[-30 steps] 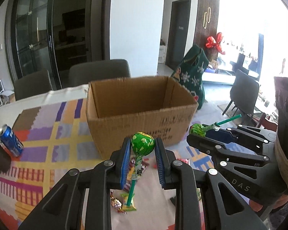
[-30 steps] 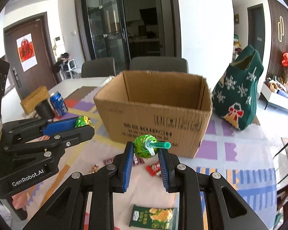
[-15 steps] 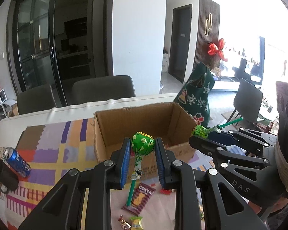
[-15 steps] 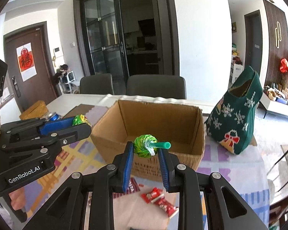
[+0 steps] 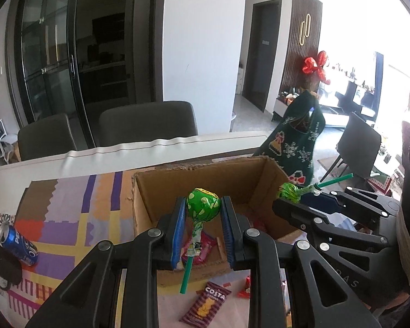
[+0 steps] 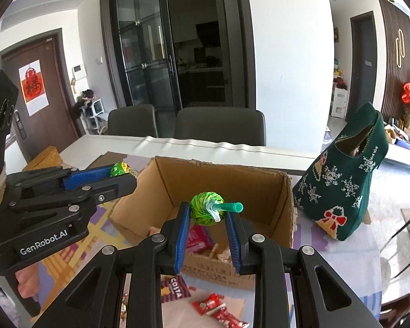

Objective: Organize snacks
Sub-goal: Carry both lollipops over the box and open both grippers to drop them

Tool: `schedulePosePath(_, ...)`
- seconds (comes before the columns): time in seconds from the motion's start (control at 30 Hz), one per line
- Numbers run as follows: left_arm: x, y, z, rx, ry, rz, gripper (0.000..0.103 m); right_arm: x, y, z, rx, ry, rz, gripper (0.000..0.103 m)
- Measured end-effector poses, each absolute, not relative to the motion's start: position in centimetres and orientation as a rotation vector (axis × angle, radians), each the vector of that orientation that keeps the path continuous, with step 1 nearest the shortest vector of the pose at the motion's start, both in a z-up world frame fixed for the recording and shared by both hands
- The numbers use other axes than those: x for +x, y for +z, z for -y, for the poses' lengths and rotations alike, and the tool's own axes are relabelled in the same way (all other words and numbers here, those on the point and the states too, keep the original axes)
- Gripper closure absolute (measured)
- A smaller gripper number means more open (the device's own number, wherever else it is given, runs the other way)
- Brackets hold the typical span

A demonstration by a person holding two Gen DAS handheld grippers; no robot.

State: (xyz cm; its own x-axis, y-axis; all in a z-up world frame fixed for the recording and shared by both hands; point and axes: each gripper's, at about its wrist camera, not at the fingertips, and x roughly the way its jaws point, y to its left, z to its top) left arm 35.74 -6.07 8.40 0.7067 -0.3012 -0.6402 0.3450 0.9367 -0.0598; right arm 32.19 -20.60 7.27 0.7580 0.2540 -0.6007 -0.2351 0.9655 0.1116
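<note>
Two hand-held grippers hover side by side over a table, each clamped on a green-wrapped lollipop. The left gripper (image 5: pixel 203 213) pinches the round head of its lollipop (image 5: pixel 204 207) between blue pads, head up, with the green stick hanging down and slightly toward the camera. The right gripper (image 6: pixel 208 214) pinches a second lollipop (image 6: pixel 207 212) by its head too, but this one lies nearly level, its stick pointing out to the right of the jaws.

The open cardboard box (image 5: pixel 205 176) sits directly ahead of and below both grippers. Its near wall is just under the fingertips in each wrist view, so the lollipop heads appear to sit about over the near part of the opening. A few wrapped snacks already lie on the box floor, beneath and beyond the pads. Both grippers look about equally close to the box; neither is clearly nearer.

Behind the fingertips, on the near side, loose snacks remain on the patterned tablecloth (image 5: pixel 68 213), including a brown Costa packet (image 5: pixel 206 303) and red wrappers (image 6: pixel 218 311). A green Christmas stocking (image 6: pixel 344 186) stands to the right of the box.

Releasing should probably drop both sweets inside, though the upright stick may snag the near wall.
</note>
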Motion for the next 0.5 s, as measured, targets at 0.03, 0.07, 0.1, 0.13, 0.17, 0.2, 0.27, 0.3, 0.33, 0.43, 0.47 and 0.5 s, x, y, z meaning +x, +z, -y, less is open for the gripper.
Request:
schedulePosePath(0.03, 36.2, 8.2, 6.1, 0.067, -0.359, -0.702, 0.077, 32.4, 7.2, 20.6, 0.03, 0.266, -0.663, 0.076)
schedulePosePath(0.07, 36.6, 8.0, 6.2, 0.065, -0.36, -0.708, 0.077, 32.8, 7.0, 20.6, 0.03, 0.266, -0.67, 0.076)
schedulePosePath(0.1, 37.0, 7.7, 6.2, 0.064, -0.36, -0.715, 0.077, 33.1, 6.9, 20.6, 0.03, 0.265, -0.675, 0.076)
schedulePosePath(0.13, 37.4, 7.5, 6.3, 0.065, -0.359, -0.72, 0.077, 33.3, 6.6, 20.6, 0.03, 0.264, -0.681, 0.076)
schedulePosePath(0.17, 37.7, 7.3, 6.3, 0.067, -0.357, -0.725, 0.077, 33.7, 6.4, 20.7, 0.03, 0.262, -0.688, 0.076)
schedulePosePath(0.2, 37.9, 7.1, 6.4, 0.066, -0.356, -0.729, 0.077, 34.0, 6.1, 20.7, 0.029, 0.263, -0.696, 0.076)
schedulePosePath(0.27, 38.7, 6.7, 6.5, 0.063, -0.354, -0.742, 0.077, 34.6, 5.7, 20.6, 0.026, 0.26, -0.708, 0.076)
schedulePosePath(0.3, 39.0, 6.6, 6.5, 0.062, -0.351, -0.746, 0.077, 34.8, 5.6, 20.5, 0.025, 0.259, -0.713, 0.076)
schedulePosePath(0.33, 39.3, 6.3, 6.6, 0.064, -0.35, -0.752, 0.077, 35.0, 5.5, 20.5, 0.023, 0.258, -0.717, 0.076)
schedulePosePath(0.43, 39.8, 5.7, 6.7, 0.071, -0.347, -0.767, 0.077, 35.6, 5.0, 20.4, 0.022, 0.254, -0.728, 0.076)
schedulePosePath(0.47, 40.0, 5.5, 6.7, 0.071, -0.342, -0.775, 0.076, 35.9, 4.8, 20.3, 0.023, 0.251, -0.732, 0.076)
schedulePosePath(0.5, 40.1, 5.5, 6.7, 0.07, -0.337, -0.779, 0.075, 36.0, 4.7, 20.4, 0.024, 0.248, -0.734, 0.076)
